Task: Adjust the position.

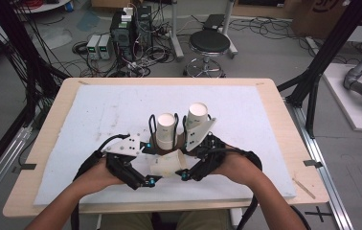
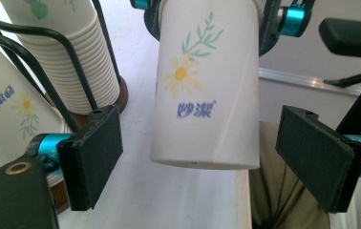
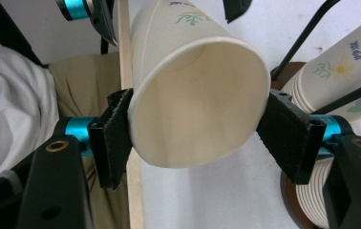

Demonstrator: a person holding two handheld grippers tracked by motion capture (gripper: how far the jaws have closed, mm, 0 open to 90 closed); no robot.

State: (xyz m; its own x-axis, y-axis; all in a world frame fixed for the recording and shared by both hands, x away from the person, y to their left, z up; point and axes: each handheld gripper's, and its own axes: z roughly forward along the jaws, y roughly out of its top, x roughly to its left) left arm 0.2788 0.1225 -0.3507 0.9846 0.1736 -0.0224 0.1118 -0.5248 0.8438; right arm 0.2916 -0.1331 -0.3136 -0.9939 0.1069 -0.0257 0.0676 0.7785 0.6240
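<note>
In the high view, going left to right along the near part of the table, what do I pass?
Left tongs → paper cup lying sideways between both tongs → right tongs, clamped on the cup's rim.

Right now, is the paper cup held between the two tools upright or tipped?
Tipped. The paper cup lies sideways in the right tool, its empty mouth facing that tool's camera; it is clear of the cup stack.

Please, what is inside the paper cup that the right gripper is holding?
The paper cup clamped in the right gripper looks empty: plain white walls run down to a bare bottom. The lowest near wall is hidden by its rim.
</note>
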